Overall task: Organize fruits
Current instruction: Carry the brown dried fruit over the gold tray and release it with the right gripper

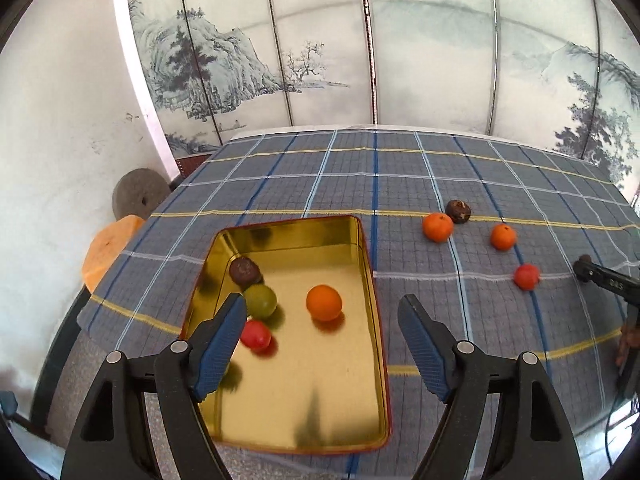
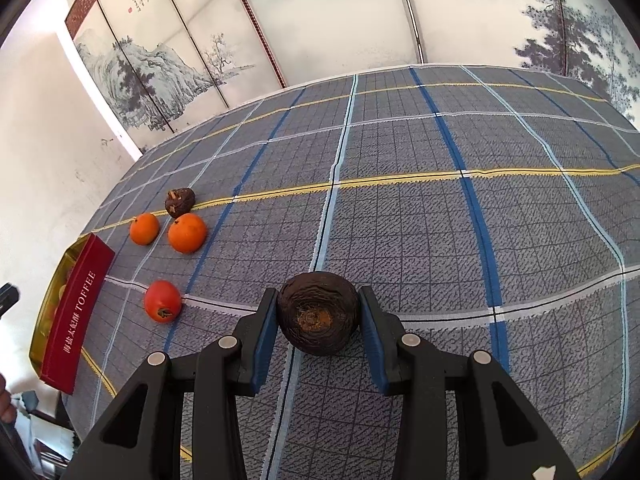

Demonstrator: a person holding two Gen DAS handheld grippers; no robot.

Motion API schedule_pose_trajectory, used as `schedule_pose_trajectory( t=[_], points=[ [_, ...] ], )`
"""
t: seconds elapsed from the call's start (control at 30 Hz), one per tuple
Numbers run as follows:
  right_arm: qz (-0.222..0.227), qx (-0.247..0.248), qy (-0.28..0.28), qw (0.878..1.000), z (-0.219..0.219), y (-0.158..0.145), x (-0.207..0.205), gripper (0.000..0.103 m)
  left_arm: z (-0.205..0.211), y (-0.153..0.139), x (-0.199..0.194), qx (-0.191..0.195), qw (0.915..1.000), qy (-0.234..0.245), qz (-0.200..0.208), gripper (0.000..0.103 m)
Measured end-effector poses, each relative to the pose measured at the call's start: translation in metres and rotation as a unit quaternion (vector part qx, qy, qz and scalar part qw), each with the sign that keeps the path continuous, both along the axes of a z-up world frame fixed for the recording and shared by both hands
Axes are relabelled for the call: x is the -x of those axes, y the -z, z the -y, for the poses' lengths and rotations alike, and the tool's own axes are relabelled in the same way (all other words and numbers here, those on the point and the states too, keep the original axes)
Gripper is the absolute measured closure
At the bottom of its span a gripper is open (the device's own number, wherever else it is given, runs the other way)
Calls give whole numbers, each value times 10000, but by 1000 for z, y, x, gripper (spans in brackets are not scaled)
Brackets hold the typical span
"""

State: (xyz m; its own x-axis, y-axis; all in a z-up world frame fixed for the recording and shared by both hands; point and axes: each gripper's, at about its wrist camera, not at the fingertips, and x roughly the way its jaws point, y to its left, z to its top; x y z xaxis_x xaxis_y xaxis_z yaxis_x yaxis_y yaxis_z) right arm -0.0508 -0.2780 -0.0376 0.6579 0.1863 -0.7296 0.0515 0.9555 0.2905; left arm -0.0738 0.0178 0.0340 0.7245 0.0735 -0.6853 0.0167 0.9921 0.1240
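The left claw (image 1: 322, 312) is spread wide and holds nothing; it hangs over the near part of a gold tin (image 1: 360, 400) with a red outside, which stands on the surface under a grey checked cloth (image 1: 400, 176). Inside the tin lie four fruits: a dark brown wrinkled fruit (image 1: 244, 270) at the far left, a green fruit (image 1: 261, 301) just beside it, a red fruit (image 1: 255, 333) nearer, partly hidden by the left finger, and an orange (image 1: 324, 302) apart from them, more to the right. On the cloth to the right of the tin there are two more oranges (image 1: 438, 227) (image 1: 503, 236), a second dark fruit (image 1: 458, 211) touching the left one of them, and a small red fruit (image 1: 527, 276) nearer. The right claw (image 2: 319, 316) is pinching a dark wrinkled fruit (image 2: 318, 316) between its blue pads (image 2: 265, 332), low over the cloth (image 2: 440, 200); whether the fruit touches the cloth I cannot tell. In the right wrist view the tin (image 2: 78, 316) is at the far left edge and shows the word TOFFEE on its red side.
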Motion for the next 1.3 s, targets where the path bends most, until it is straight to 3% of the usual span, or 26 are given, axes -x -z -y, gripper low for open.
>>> schedule_pose_trajectory(
  t=[0.33,0.53,0.67,0.87,0.93,1.1,1.3],
  points=[
    [-87,437,-1,9990,-15,-3,4,66,-17,1,31,-55,9996,-233,127,22],
    [-87,198,-165,9996,-36,-5,25,67,-36,6,36,-63,9989,-446,124,20],
    [135,-163,-616,9979,-71,-20,39,67,-46,11,38,-16,9986,-529,81,20],
    [494,-269,-1881,9805,-170,-61,39,67,-61,14,45,-112,9975,-690,91,20],
    [548,-309,-2409,9685,-211,-72,38,67,-70,14,49,-150,9967,-783,134,20],
    [457,-226,-3153,9476,-285,-70,28,67,-90,15,57,-156,9950,-983,122,19],
    [204,-104,-3517,9358,-340,-51,9,66,-103,20,60,-139,9940,-1082,67,19]
  ],
)
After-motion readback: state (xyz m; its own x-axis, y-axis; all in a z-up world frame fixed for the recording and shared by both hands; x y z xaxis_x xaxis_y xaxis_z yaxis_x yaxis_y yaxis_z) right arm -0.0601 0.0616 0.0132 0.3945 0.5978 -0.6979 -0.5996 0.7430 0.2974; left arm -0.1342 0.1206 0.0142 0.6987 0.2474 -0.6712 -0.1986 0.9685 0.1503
